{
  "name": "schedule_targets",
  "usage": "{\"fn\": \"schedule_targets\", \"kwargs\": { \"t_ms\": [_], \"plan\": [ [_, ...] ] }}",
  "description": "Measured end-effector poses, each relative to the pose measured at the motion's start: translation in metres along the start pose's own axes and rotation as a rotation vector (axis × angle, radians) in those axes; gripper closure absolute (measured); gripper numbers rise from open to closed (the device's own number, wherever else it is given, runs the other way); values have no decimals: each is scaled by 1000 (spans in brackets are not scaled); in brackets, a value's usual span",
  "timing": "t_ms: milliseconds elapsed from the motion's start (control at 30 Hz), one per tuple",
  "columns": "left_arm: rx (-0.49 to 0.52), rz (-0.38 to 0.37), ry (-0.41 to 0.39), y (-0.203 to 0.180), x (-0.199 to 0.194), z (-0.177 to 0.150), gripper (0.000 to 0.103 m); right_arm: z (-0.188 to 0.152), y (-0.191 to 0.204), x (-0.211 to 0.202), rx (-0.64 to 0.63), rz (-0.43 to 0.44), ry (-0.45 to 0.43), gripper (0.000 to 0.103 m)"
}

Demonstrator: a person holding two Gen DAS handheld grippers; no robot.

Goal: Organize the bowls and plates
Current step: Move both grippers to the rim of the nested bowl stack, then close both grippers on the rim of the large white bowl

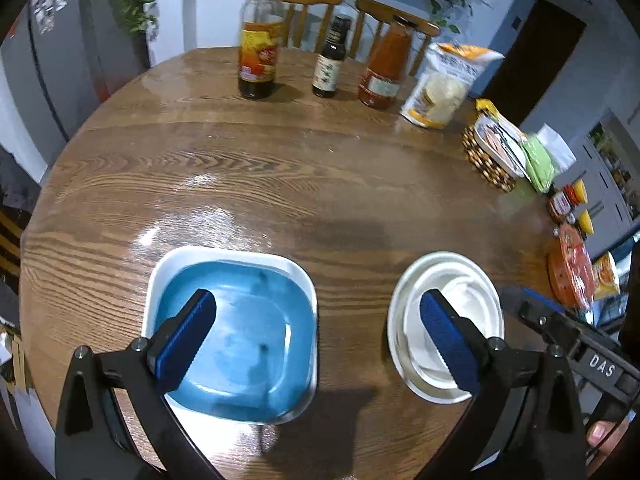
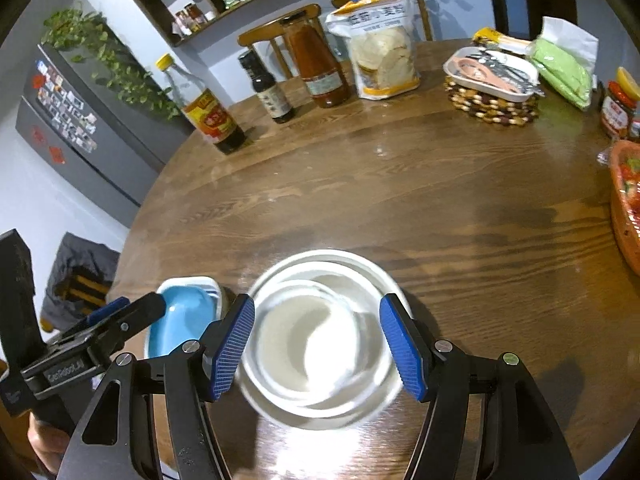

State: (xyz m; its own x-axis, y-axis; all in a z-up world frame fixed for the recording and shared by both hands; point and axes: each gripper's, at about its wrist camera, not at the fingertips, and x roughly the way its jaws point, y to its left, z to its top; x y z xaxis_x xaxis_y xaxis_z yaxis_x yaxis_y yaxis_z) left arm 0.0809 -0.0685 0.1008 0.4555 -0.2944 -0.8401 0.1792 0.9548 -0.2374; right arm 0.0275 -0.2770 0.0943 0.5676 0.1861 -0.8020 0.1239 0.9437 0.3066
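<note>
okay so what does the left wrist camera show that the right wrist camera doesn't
Only the left wrist view shows the whole blue square plate in its white dish.

Only the right wrist view shows the stacked white bowls whole, between the right gripper's open jaws.

Both show the wooden table and three sauce bottles.

Nested white round bowls (image 2: pixel 316 344) are motion-smeared in right wrist view, count unreadable. Orange woven basket (image 2: pixel 628 216) is cut by the frame edge. Labels on the glass sauce bottles (image 1: pixel 258 56) too small to read.
</note>
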Motion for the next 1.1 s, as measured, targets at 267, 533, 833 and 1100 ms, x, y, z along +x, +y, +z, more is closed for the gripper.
{"fn": "schedule_targets", "kwargs": {
  "t_ms": [267,533,833,1100],
  "plan": [
    [73,6,46,-16,13,-13,1,-7,-30,-2,59,-35,21,37],
    [102,41,64,-22,19,-17,2,-14,-45,0,91,-43,41,37],
    [117,43,72,-29,20,-20,3,-18,-49,3,95,-28,55,37],
    [113,36,93,-34,28,-19,16,-23,-59,3,101,-51,61,37]
  ]
}}
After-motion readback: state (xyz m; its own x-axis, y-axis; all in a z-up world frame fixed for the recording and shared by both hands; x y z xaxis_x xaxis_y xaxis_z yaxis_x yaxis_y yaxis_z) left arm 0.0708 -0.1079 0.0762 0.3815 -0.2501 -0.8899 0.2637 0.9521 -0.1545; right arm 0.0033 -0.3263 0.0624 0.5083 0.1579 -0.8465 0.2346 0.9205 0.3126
